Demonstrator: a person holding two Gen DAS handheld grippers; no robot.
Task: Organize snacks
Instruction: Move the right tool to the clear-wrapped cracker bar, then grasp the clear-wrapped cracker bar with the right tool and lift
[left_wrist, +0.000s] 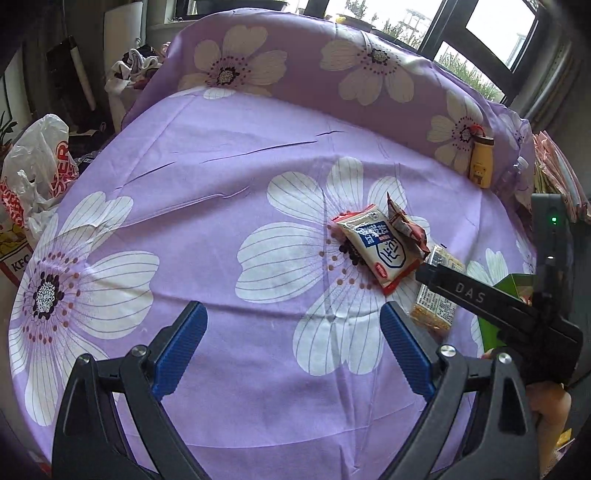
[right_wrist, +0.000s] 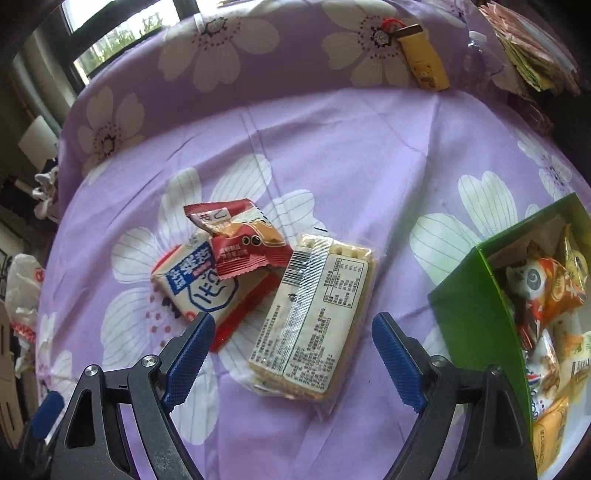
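Left gripper (left_wrist: 291, 325): jaws spread wide, nothing held, above purple floral sheet (left_wrist: 221, 177).
Right gripper (right_wrist: 293, 336): spread wide, empty, cracker pack (right_wrist: 314, 314) lying between fingers.
Red-white packets (right_wrist: 221, 266) beside pack.
Green box (right_wrist: 476, 314) at right, snack-filled.

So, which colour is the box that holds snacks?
Green box, seen best in the right wrist view.

Black tongs (right_wrist: 293, 360) — ribbed blue pads (right_wrist: 192, 354)

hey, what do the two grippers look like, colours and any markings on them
Both grippers, left and right, have black angular frames with silver bolts and blue ribbed finger pads. From the left camera, the right one's black body reads "DAS" and shows a green light.
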